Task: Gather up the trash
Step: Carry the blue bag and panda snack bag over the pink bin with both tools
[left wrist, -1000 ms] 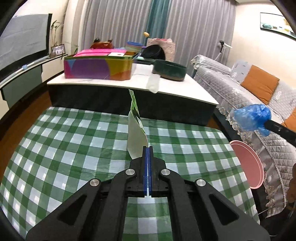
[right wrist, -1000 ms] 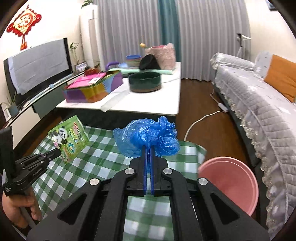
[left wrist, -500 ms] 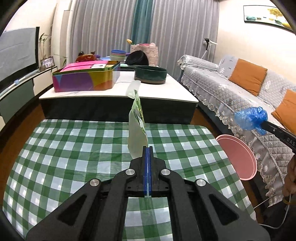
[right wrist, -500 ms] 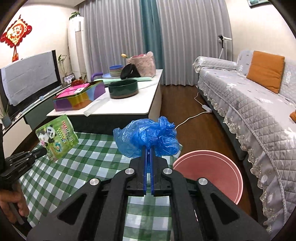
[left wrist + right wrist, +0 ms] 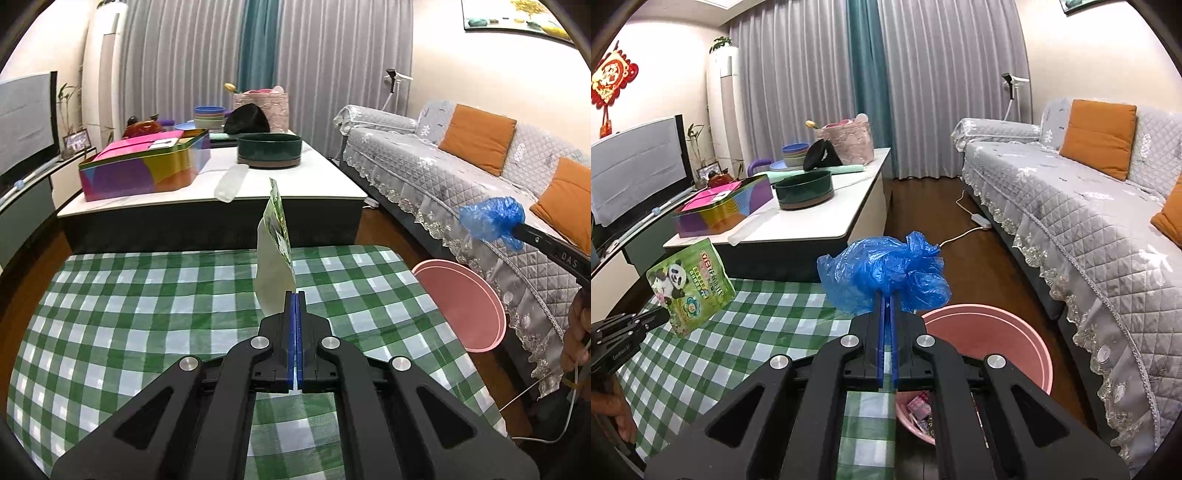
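My left gripper (image 5: pixel 294 295) is shut on a green panda snack packet (image 5: pixel 276 254), held upright and edge-on above the green checked tablecloth (image 5: pixel 147 295). The right wrist view shows that packet (image 5: pixel 690 286) face-on at the left, pinched by the left gripper (image 5: pixel 663 317). My right gripper (image 5: pixel 886 299) is shut on a crumpled blue plastic bag (image 5: pixel 886 275), held near the table's right edge above the rim of a pink bin (image 5: pixel 1015 332). The left wrist view shows the blue bag (image 5: pixel 493 221) at the right, above the pink bin (image 5: pixel 465 302). Some wrappers lie inside the bin.
Beyond the checked table stands a white coffee table (image 5: pixel 295 184) with a colourful tin (image 5: pixel 144 170) and a dark green bowl (image 5: pixel 269 149). A grey sofa (image 5: pixel 1089 221) with orange cushions runs along the right. A cable and power strip (image 5: pixel 979 221) lie on the wooden floor.
Both grippers have moved to the right with their loads. The blue bag has come over the pink bin's rim, and the bin now shows larger and closer in the right wrist view.
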Demonstrator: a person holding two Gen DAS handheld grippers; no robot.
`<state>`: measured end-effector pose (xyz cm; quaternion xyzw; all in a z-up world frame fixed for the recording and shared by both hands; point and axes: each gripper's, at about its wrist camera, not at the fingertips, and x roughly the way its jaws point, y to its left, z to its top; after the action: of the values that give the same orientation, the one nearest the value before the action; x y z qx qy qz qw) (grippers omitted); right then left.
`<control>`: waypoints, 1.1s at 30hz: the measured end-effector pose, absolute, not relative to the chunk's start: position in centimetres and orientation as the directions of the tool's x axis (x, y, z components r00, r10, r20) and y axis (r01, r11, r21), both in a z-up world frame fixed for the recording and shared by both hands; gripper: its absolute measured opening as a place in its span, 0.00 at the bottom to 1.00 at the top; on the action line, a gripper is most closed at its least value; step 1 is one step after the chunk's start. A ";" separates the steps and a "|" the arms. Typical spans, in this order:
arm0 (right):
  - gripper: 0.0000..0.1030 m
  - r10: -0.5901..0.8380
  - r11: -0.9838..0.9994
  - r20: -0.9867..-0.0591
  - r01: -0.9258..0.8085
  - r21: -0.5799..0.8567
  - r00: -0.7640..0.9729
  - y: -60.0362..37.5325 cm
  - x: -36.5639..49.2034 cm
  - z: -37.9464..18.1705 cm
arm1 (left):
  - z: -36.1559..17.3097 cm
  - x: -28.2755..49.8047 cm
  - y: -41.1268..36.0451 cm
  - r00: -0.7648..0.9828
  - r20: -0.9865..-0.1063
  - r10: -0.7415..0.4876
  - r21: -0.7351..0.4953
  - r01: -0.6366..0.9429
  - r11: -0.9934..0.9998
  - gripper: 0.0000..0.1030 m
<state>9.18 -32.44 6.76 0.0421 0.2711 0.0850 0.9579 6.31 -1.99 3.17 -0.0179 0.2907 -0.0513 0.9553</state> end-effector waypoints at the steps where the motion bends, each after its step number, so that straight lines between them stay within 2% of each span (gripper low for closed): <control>1: 0.03 0.179 0.983 -0.511 -0.135 0.122 0.841 -32.6 9.1 6.8 | 3.2 6.3 -2.2 0.825 -0.553 -0.112 -0.063 0.092 0.994 0.00; 33: 0.03 0.067 0.989 -0.506 0.010 0.147 0.860 -37.3 9.5 7.2 | 4.2 6.7 -6.0 0.815 -0.544 -0.200 -0.067 0.195 0.978 0.00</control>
<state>9.51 -37.32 7.16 0.0723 0.2641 0.0148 0.9617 6.68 -6.04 4.25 -0.0038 0.2862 -0.1037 0.9525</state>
